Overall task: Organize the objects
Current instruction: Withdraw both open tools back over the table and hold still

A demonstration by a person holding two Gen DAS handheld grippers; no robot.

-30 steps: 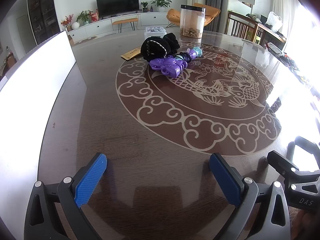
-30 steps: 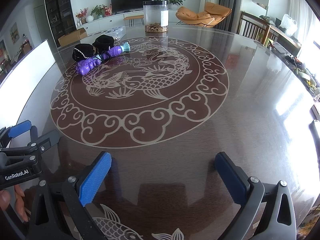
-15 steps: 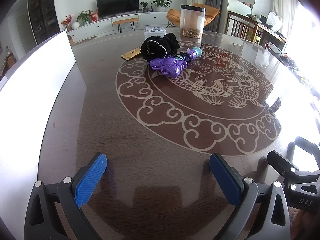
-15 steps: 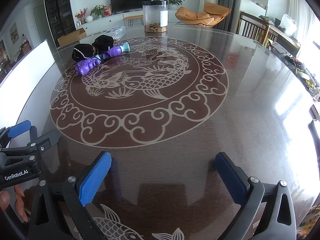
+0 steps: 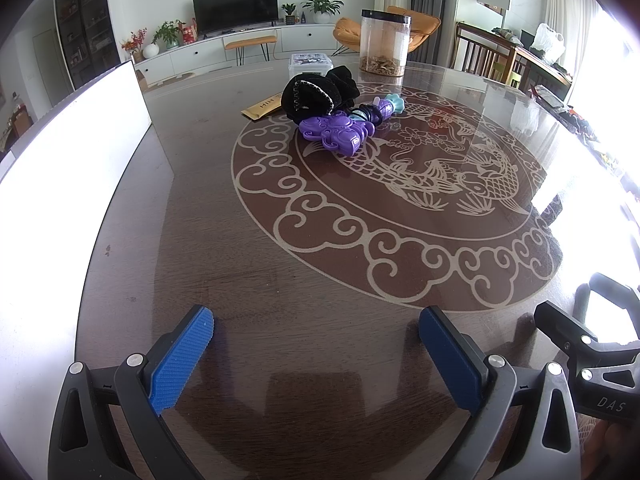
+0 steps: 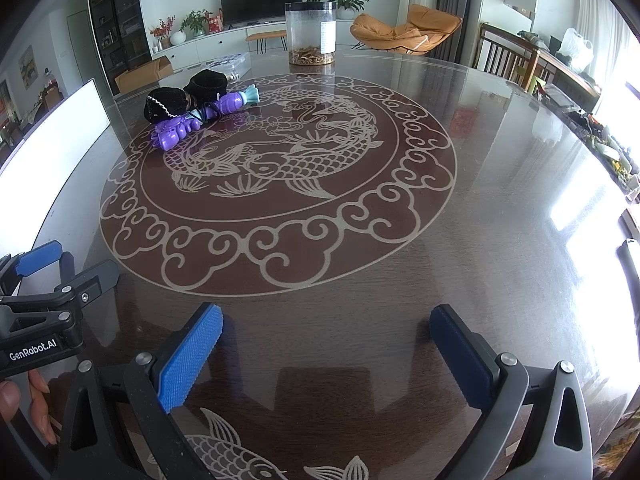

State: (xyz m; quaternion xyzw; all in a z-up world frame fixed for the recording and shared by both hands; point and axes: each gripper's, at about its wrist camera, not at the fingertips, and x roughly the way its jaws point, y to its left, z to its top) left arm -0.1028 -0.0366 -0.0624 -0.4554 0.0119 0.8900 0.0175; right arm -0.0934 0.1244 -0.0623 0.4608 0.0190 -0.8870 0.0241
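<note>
A purple plastic toy (image 5: pixel 338 131) (image 6: pixel 173 133) lies far across the round table, touching a black velvet pouch (image 5: pixel 308 95) (image 6: pixel 165 105). A purple and teal toy (image 5: pixel 384 107) (image 6: pixel 236 100) lies beside them, and a second black pouch (image 6: pixel 208 82) sits just behind. My left gripper (image 5: pixel 316 354) hovers low over the near table edge, open and empty. My right gripper (image 6: pixel 326 354) is likewise open with nothing between its blue pads. Each gripper shows at the edge of the other's view.
A clear jar (image 5: pixel 385 48) (image 6: pixel 311 34) with brown contents stands at the far side. A clear lidded box (image 5: pixel 310 63) and a tan envelope (image 5: pixel 264 108) lie near the pouches. A white board (image 5: pixel 68 152) stands along the left. Chairs and a cabinet lie beyond the table.
</note>
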